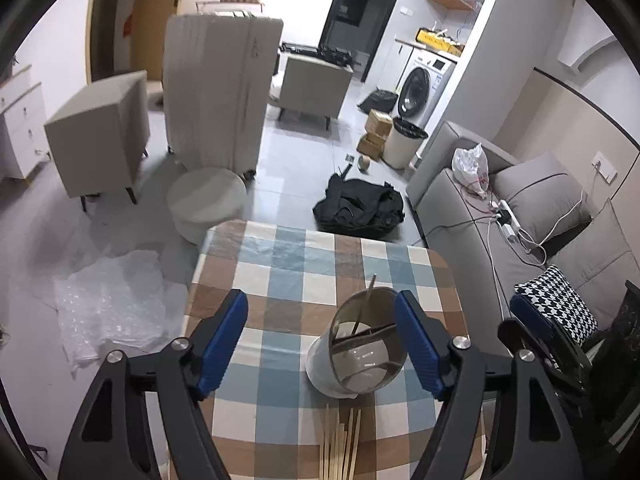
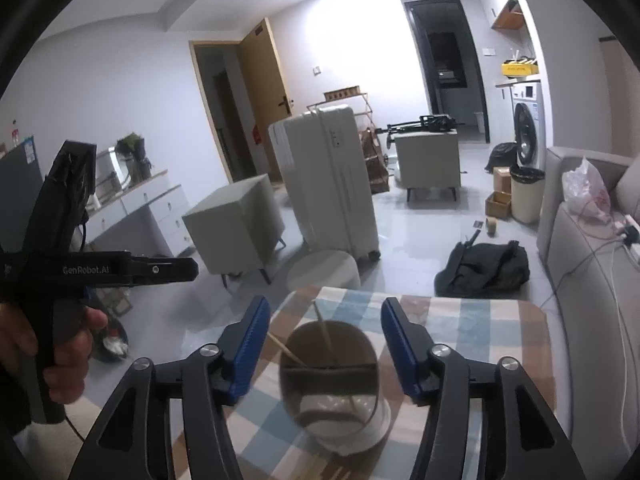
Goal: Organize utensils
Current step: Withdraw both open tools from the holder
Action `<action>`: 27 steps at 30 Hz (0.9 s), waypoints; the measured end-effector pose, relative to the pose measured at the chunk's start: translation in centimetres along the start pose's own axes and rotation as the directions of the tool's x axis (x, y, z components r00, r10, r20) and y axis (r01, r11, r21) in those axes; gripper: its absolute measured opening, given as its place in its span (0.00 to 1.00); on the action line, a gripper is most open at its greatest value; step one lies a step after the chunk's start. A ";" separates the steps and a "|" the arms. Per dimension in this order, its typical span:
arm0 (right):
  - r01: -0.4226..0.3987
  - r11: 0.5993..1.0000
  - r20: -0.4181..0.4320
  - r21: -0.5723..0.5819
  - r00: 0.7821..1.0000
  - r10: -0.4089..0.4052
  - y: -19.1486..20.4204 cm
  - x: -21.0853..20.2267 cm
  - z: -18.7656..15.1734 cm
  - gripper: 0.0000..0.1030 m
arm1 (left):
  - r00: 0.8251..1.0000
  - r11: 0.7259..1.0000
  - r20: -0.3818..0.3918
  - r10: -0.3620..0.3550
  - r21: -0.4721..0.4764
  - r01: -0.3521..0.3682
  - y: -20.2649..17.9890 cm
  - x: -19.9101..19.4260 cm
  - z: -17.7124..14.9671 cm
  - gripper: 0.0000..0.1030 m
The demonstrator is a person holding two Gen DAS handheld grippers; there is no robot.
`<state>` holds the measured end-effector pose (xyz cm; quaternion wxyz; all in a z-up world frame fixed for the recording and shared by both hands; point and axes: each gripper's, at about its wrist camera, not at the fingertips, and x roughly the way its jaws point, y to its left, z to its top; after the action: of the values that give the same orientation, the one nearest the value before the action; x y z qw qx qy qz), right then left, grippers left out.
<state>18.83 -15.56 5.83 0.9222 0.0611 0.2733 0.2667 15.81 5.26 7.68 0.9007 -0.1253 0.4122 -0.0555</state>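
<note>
A clear utensil holder with a white base stands on the checked table. Two or three chopsticks lean inside it. A bundle of loose chopsticks lies on the cloth in front of it. My left gripper is open above the table, and the holder sits just inside its right finger. In the right wrist view my right gripper is open too, with the holder below and between its fingers and nothing gripped. A hand holds the left gripper's body at the left.
A grey sofa with cushions and cables runs along the table's right side. On the floor beyond the table are a black bag, a round stool, a tall suitcase and bubble wrap.
</note>
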 end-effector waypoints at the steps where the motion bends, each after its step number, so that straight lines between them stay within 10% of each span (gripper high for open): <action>1: 0.002 1.000 0.010 0.009 1.000 -0.002 0.2 -0.8 -0.2 0.64 | 1.000 1.000 0.013 0.004 0.001 -0.004 -0.2 -0.5 -0.2 0.72; 27: 0.061 0.990 0.032 0.125 0.997 -0.065 2.1 -8.9 -6.6 1.00 | 0.978 0.993 0.190 0.084 0.062 -0.097 -2.3 -2.9 -7.6 0.91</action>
<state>7.98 -18.67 5.03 0.9294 0.1143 0.2745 0.2188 8.11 2.31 5.64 0.9409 -0.0793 0.3288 -0.0170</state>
